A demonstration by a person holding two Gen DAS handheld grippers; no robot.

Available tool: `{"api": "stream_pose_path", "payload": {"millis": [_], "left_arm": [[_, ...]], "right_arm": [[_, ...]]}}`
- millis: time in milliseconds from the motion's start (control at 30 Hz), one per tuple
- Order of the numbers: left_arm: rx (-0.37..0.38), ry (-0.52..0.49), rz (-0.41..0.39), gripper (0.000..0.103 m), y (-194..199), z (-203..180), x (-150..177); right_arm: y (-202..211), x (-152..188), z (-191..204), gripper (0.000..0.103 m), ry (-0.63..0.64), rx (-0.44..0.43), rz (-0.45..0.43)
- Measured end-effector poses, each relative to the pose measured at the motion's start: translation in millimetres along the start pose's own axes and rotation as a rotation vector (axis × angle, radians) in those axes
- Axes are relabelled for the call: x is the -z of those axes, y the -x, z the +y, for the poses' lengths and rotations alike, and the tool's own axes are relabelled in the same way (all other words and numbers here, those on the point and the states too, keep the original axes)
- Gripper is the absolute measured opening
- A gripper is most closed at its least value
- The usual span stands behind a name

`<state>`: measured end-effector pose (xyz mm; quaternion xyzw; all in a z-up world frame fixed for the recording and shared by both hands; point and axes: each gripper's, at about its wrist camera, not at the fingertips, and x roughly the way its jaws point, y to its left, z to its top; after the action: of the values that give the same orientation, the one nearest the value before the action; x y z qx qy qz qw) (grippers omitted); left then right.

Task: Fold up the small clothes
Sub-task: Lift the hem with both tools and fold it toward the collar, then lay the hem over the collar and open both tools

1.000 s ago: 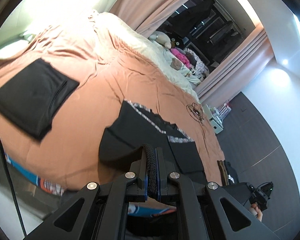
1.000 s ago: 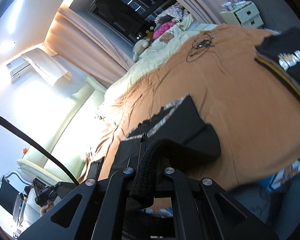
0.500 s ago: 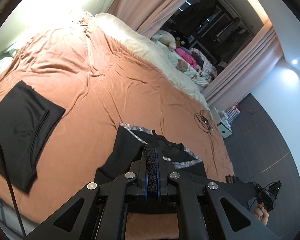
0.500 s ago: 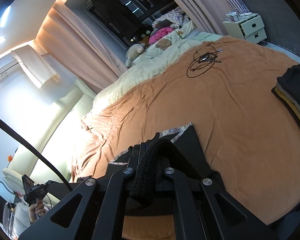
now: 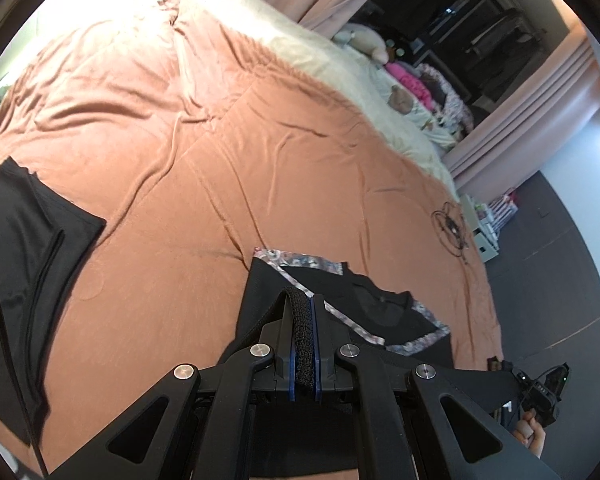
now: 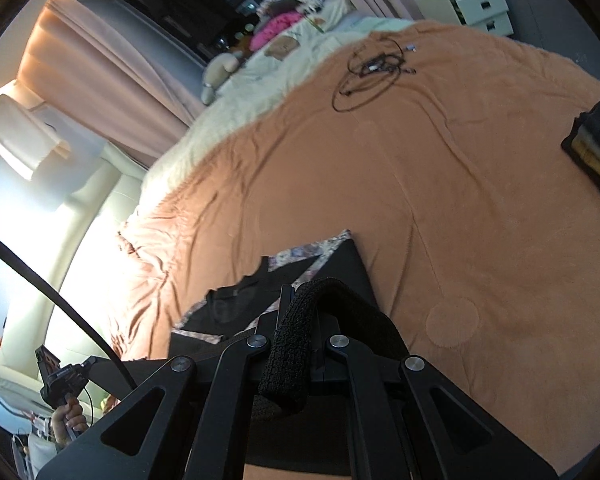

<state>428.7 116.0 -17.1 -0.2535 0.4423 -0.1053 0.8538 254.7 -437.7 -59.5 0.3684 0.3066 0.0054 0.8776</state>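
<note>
A: We have the left gripper [image 5: 304,320] clamped tight on the black ribbed hem [image 5: 302,344] of the shirt [image 5: 380,308], fingers [image 5: 290,354] pressed together with only the cloth between them.

B: And the right gripper [image 6: 300,308] does the same at the other corner, jaws squeezed on a thick roll of that same hem, which bunches up over the fingertips.

A: We hold both corners at once so the bottom edge hangs straight between the two hands. That way the fold should land even.

B: The shirt lies on the orange bedspread [image 5: 220,160], near the edge closest to us, neck end pointing away towards the pillows. We see its patterned sleeve trim [image 5: 296,258] folded in across the black body.

A: So the sleeves look tucked in already, and lifting the hem towards the collar seems to be the step in hand.

B: Over on the left of our view, another black garment [image 5: 24,264] lies flat and squared off, well apart from this one. We guess that is the done pile.

A: And at the right edge of the right camera's view sits a dark stack with a yellow stripe [image 6: 596,148], clear of our working space.

B: The coiled cable [image 6: 372,68] lies far up the bed, out of the way.
</note>
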Motion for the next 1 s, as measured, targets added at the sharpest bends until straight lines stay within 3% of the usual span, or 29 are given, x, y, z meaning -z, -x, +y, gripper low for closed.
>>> {"api": "stream_pose_path", "payload": {"millis": [400, 633, 767, 833, 867, 900, 933, 1000], "left_arm": [[-0.114, 0.041, 0.1, 0.006, -108.4, 30.5, -26.2], [-0.191, 0.066, 0.126, 0.006, -153.3, 50.2, -28.4], [-0.254, 0.021, 0.123, 0.011, -169.1, 50.5, -25.6], [-0.257, 0.022, 0.14, 0.025, -170.0, 50.2, -22.9], [-0.258, 0.021, 0.141, 0.044, -167.5, 49.4, -22.4], [-0.251, 0.02, 0.132, 0.061, -161.2, 47.9, -22.2], [-0.244, 0.015, 0.122, 0.066, -157.3, 46.4, -22.0], [-0.251, -0.024, 0.109, 0.069, -147.4, 40.5, -21.9]], "right_arm": [[-84.9, -36.0, -2.0, 0.0, -0.002, 0.111, 0.078], [-134.3, -46.6, -1.8, 0.0, 0.015, 0.193, 0.122], [-156.2, -46.7, 8.8, 0.002, 0.054, 0.261, 0.176], [-155.7, -47.3, 19.2, 0.01, 0.08, 0.271, 0.185], [-151.8, -47.7, 25.4, 0.03, 0.105, 0.274, 0.183], [-148.5, -47.2, 30.4, 0.065, 0.129, 0.275, 0.178], [-140.9, -46.3, 37.8, 0.077, 0.158, 0.275, 0.161], [-129.9, -42.6, 44.1, 0.079, 0.207, 0.271, 0.142]]}}
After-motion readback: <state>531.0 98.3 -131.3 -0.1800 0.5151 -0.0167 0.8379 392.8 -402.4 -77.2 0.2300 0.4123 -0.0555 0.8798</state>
